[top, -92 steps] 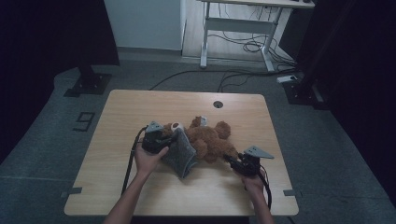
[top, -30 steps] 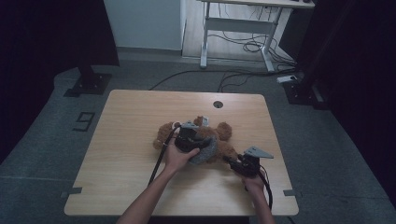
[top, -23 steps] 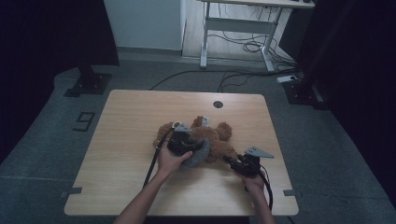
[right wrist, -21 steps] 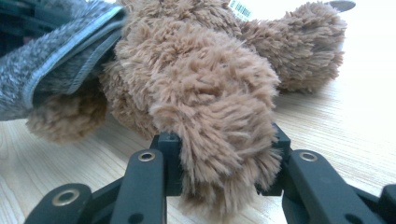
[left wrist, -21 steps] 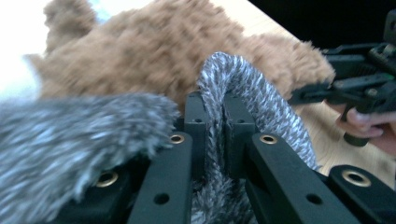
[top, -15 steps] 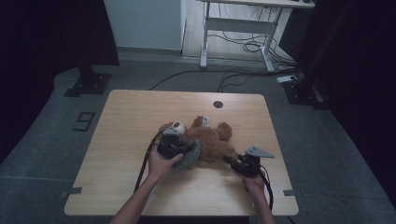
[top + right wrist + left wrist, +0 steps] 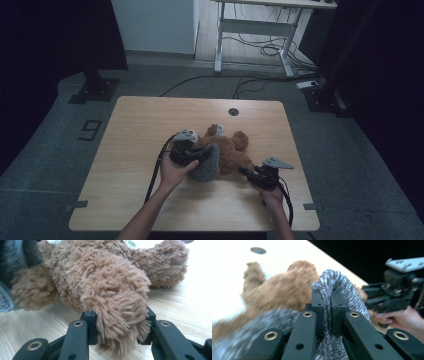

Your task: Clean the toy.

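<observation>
Brown plush, a teddy bear (image 7: 227, 150), is lying on the pale wood worktop (image 7: 135, 130), roughly mid-worktop, a bit twd the right. Left tool (image 7: 192, 152) is clamping down on a grey fuzzy cloth (image 7: 207, 165) – in the left gripper view the fabric (image 7: 337, 287) is arching up betw the two black jaws, which are sitting nearly together w/ just the cloth pinched betw them. That grey piece is draping over the bear's near side, touching it. Right tool (image 7: 250, 174) is gripping a limb of the bear: in the right gripper view the fluffy paw (image 7: 120, 315) is bulging out betw the jaws, both pressing on it from either side, the paw end hanging just above the wood. Bear's other limb (image 7: 165, 262) is resting flat on the worktop behind. Left hand (image 7: 175, 172) is wrapping the tool body from below; right hand (image 7: 272, 192) is doing likewise near the worktop's front right.
</observation>
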`<state>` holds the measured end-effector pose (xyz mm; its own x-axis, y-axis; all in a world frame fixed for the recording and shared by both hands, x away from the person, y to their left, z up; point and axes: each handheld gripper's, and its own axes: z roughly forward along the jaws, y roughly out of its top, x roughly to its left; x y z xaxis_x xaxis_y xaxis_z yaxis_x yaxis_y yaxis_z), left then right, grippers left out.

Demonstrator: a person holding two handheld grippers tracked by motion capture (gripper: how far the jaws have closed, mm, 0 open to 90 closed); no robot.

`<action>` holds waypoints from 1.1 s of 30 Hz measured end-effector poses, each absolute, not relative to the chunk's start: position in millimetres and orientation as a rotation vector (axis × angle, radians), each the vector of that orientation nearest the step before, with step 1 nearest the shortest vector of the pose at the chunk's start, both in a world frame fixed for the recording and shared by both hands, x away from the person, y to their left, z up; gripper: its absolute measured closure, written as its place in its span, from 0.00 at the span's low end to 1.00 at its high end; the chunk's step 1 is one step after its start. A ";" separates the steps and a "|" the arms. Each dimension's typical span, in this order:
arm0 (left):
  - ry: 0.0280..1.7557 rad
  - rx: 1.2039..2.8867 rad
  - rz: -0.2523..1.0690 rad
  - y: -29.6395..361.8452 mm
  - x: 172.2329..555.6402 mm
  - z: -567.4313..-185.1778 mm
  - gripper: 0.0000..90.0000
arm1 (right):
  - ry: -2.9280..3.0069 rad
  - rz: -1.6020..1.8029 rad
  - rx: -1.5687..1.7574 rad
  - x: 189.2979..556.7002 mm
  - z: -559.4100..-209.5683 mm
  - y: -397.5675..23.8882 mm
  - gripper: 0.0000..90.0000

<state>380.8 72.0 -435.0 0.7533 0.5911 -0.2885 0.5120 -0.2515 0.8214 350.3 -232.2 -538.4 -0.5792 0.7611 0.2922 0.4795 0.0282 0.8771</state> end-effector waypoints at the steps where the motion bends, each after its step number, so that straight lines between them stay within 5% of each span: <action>1: 0.832 1.910 0.096 67.3 381.0 -431.9 0.93 | 2.049 1.571 1.280 350.3 -538.4 -232.2 0.69; 9: 0.758 1.926 0.081 24.1 381.4 -420.2 0.93 | 2.046 1.573 1.280 350.4 -538.4 -232.5 0.69; 15: 0.812 2.002 0.045 4.6 390.4 -447.3 0.93 | 2.042 1.569 1.275 350.2 -538.1 -232.8 0.69; 33: 0.895 2.051 0.042 47.6 378.3 -491.8 0.93 | 2.063 1.563 1.252 350.6 -538.0 -235.0 0.70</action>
